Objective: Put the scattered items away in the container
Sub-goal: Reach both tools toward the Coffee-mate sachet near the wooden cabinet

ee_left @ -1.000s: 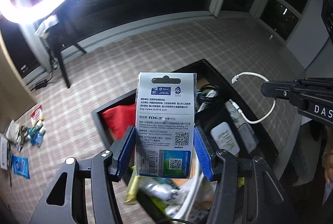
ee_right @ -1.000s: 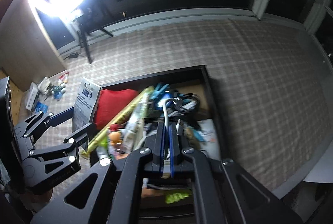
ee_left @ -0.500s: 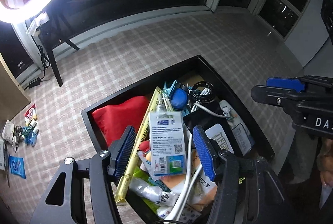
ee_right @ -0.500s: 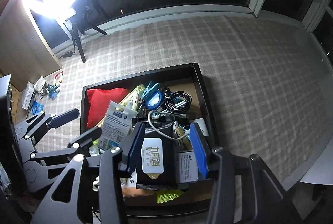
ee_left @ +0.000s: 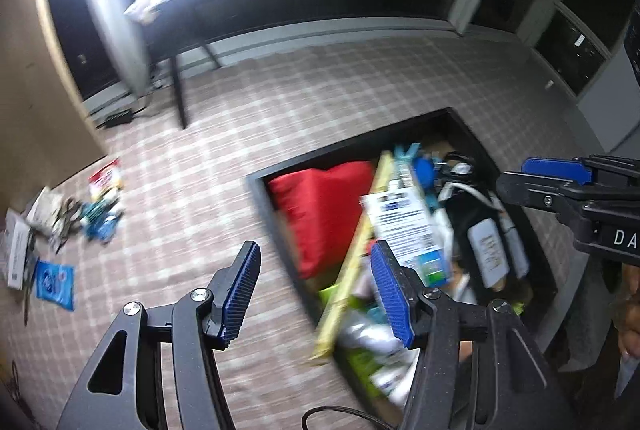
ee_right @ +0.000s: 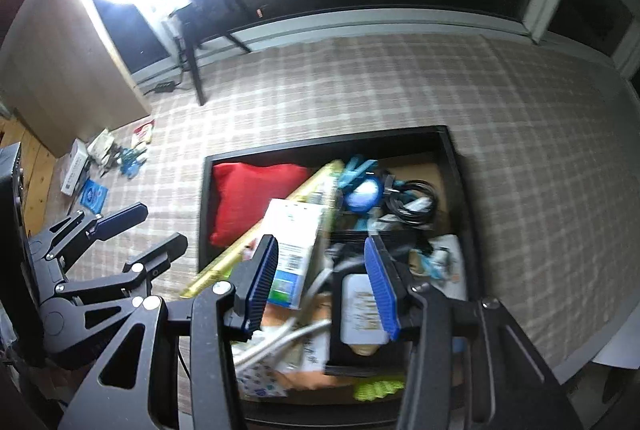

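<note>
The black box (ee_left: 344,148) (ee_right: 328,142) sits on the checked carpet, crammed with items. A red cushion (ee_left: 324,206) (ee_right: 256,198) fills its left end. The white and blue card packet (ee_left: 408,226) (ee_right: 294,242) lies loose on top of the pile. My left gripper (ee_left: 316,294) (ee_right: 160,226) is open and empty, hovering over the box's left rim. My right gripper (ee_right: 322,282) (ee_left: 552,178) is open above the contents, nothing between its pads. A white cable (ee_right: 280,338) lies in the box below it.
Several scattered items (ee_left: 80,218) (ee_right: 120,154) and a blue packet (ee_left: 54,280) (ee_right: 94,194) lie on the carpet at the far left by a wooden cabinet. A ring light's stand (ee_left: 178,86) (ee_right: 196,70) rises behind. The picture is motion-blurred.
The left gripper let the card packet drop into the box and swung left toward the rim. The right gripper opened, released the white cable into the box, and shifted left.
</note>
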